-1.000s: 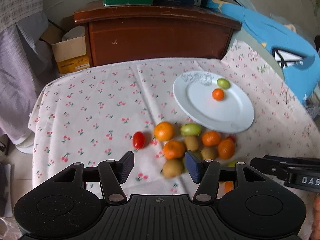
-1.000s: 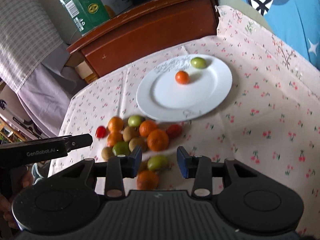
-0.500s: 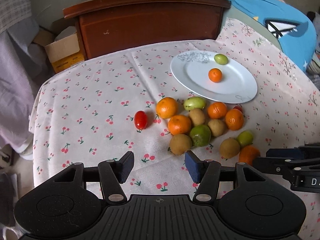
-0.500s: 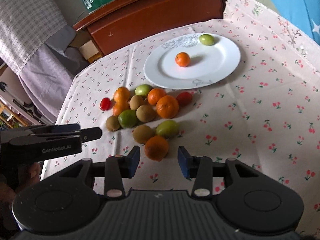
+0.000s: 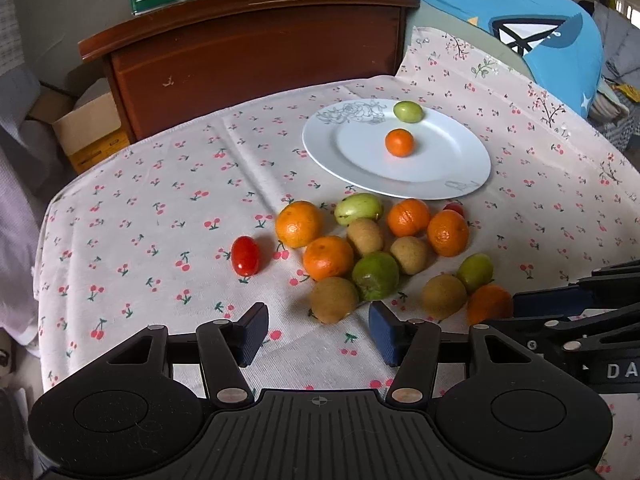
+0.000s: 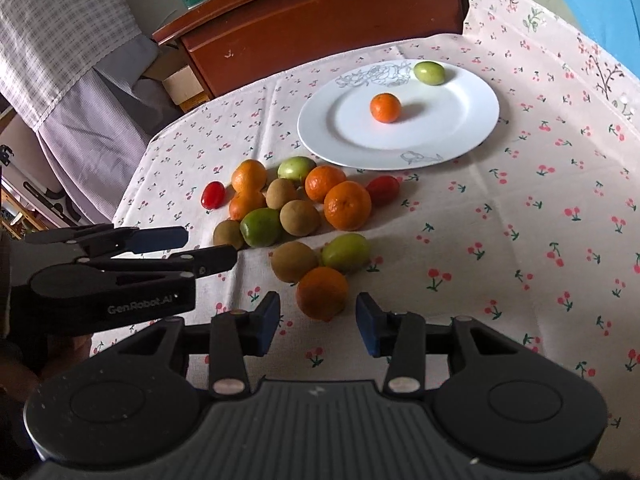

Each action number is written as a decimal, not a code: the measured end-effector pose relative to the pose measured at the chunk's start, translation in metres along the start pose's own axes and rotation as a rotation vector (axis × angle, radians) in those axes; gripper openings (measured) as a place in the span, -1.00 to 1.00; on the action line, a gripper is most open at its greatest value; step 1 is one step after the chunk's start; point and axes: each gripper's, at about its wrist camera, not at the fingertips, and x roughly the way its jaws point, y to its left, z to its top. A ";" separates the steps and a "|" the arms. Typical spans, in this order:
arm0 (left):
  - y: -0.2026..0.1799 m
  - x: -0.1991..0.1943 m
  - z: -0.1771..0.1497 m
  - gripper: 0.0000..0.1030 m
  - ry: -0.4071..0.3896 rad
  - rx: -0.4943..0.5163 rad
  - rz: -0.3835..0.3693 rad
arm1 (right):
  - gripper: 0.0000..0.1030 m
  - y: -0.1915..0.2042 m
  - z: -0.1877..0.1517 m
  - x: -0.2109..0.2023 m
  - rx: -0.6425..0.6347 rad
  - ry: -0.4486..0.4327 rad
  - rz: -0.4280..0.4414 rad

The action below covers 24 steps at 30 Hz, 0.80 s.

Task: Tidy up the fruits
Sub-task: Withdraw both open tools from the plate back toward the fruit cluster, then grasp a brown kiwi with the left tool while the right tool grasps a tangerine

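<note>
The red tomato (image 5: pixel 454 208) sits half hidden behind the mandarins (image 5: pixel 447 232).

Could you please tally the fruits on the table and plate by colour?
Orange: 6
Green: 4
Brown: 4
Red: 2
Total: 16

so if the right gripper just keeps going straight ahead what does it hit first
Most likely the nearest orange, which sits just ahead of the open right gripper, roughly centred between its jaws. Its height above the cloth is unclear.
</note>
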 end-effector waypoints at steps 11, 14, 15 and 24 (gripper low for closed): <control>0.001 0.015 -0.001 -0.18 -0.003 0.008 -0.038 | -0.17 0.003 -0.001 0.005 -0.018 0.004 -0.004; -0.002 0.015 -0.001 -0.26 -0.011 0.022 -0.055 | -0.23 0.003 -0.001 0.006 -0.028 0.000 -0.007; -0.003 0.015 -0.001 -0.27 -0.013 0.028 -0.054 | -0.28 0.004 -0.001 0.006 -0.033 -0.001 -0.009; -0.003 0.013 -0.001 -0.50 -0.019 0.009 -0.060 | -0.46 0.004 -0.002 0.007 -0.043 -0.001 -0.016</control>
